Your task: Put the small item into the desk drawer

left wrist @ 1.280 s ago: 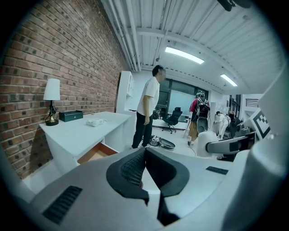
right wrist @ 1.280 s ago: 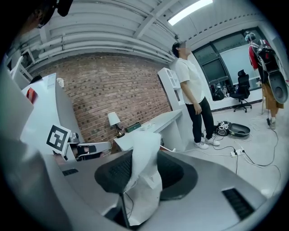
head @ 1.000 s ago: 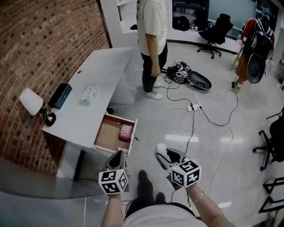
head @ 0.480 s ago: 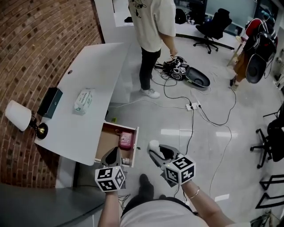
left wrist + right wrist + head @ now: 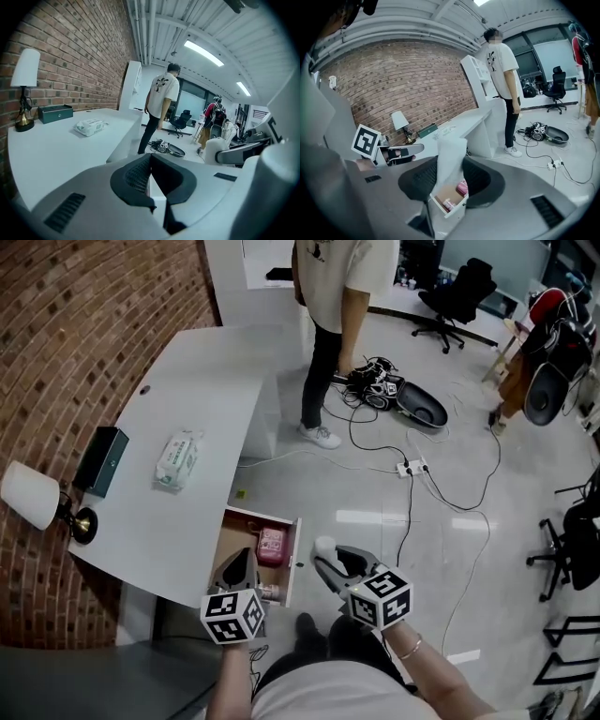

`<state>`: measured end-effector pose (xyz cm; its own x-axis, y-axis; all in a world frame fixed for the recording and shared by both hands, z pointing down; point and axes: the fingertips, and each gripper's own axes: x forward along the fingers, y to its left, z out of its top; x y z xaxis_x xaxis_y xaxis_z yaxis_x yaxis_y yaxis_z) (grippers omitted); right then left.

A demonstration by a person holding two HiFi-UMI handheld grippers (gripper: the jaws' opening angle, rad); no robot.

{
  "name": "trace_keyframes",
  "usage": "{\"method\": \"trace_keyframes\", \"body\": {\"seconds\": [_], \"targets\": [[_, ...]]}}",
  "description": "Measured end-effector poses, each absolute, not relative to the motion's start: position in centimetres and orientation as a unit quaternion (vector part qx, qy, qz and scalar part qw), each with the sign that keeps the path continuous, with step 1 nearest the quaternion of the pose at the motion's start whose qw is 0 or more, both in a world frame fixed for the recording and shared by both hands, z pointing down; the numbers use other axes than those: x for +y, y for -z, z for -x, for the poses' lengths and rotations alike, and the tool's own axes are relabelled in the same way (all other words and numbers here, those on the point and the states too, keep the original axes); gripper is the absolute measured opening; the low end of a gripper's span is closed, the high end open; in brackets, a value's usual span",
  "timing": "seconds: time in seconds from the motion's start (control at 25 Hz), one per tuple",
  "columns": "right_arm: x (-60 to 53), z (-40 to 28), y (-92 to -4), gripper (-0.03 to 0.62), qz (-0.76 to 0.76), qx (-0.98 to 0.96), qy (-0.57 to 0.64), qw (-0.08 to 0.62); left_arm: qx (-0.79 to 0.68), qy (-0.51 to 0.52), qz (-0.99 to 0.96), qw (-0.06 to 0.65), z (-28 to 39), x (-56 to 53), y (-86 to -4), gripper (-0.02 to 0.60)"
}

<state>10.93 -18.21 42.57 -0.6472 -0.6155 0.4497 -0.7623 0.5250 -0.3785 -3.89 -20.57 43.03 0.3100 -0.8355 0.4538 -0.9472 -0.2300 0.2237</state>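
Note:
The white desk (image 5: 187,418) has its drawer (image 5: 293,563) pulled open, with a pink item (image 5: 272,545) and a small container (image 5: 269,592) inside. My right gripper (image 5: 330,559) hangs just right of the drawer front, shut on a small white packet (image 5: 324,546). In the right gripper view the packet (image 5: 450,159) stands upright between the jaws of my right gripper (image 5: 452,166), with the open drawer (image 5: 449,200) below. My left gripper (image 5: 244,559) is over the drawer's near end, shut and empty. In its own view my left gripper (image 5: 151,161) looks across the desk top (image 5: 56,145).
A wipes pack (image 5: 178,456), a dark box (image 5: 94,460) and a lamp (image 5: 33,498) sit on the desk by the brick wall. A person (image 5: 342,296) stands at the desk's far end. Cables and a power strip (image 5: 410,467) lie on the floor; an office chair (image 5: 459,296) stands beyond.
The desk and open drawer have come closer to both grippers. The left gripper now hangs over the drawer's near end. The right gripper still holds the white packet.

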Motion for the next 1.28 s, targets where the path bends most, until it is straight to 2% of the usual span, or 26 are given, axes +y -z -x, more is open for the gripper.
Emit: {"method": "trace_keyframes", "body": {"seconds": [0.48,0.88,1.28], "targets": [[-23.4,-9.6,-42.6,0.164,-0.319,-0.896,-0.268,0.156,-0.647,-0.101,-0.719,0.234,5.7,-22.6,-42.6,0.02],[-26.0,-2.4,-45.6,0.164,-0.132,-0.931,-0.245,0.235,-0.782,-0.072,-0.566,0.252,11.5,-18.5,-44.2,0.021],[-22.6,5.0,-51.3,0.164,0.017,-0.919,-0.238,0.314,-0.858,-0.035,-0.426,0.284,14.9,-9.8,-47.2,0.021]]}}
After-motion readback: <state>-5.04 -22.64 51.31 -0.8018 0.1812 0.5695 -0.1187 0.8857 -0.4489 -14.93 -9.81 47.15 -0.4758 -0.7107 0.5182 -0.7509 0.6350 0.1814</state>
